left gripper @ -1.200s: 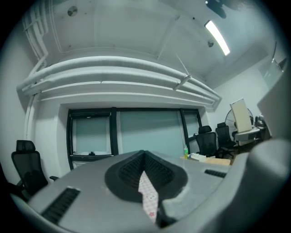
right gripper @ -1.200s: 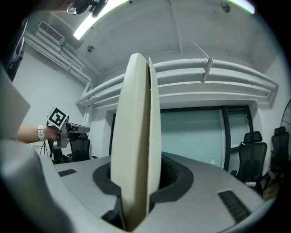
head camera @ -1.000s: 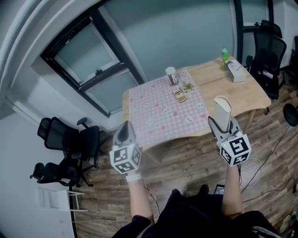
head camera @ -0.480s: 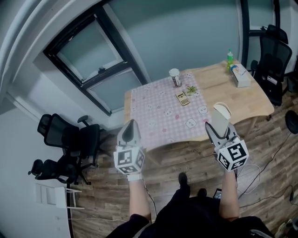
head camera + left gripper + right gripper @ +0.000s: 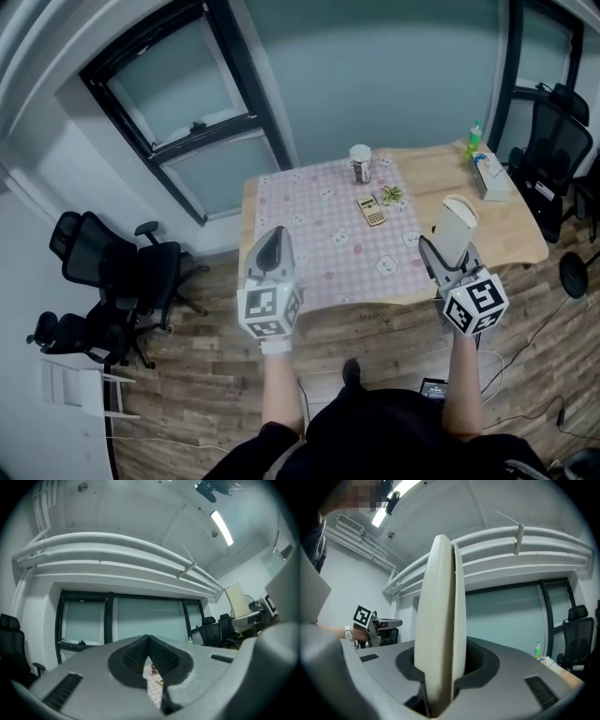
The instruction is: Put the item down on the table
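My right gripper [image 5: 447,251] is shut on a flat, cream-coloured oval item [image 5: 454,223], held upright in the air in front of the table's near edge. In the right gripper view the item [image 5: 439,620] stands edge-on between the jaws of that gripper [image 5: 440,672] and hides the middle of the scene. My left gripper [image 5: 272,247] is shut with nothing in it and hovers level with the right one, also short of the table. Its jaws [image 5: 149,656] meet with only a sliver of the table showing between them. The wooden table [image 5: 520,225] lies ahead, partly under a pink checked cloth [image 5: 314,225].
On the cloth stand a cup [image 5: 360,162], a calculator [image 5: 372,210] and a small green plant [image 5: 392,194]. A tissue box [image 5: 492,174] and a green bottle [image 5: 475,139] sit at the table's far right. Black office chairs stand at the left [image 5: 112,281] and right [image 5: 562,150].
The person has stepped towards the table, so it sits nearer and more centred. Both grippers keep their pose, the right one still holding the cream item.
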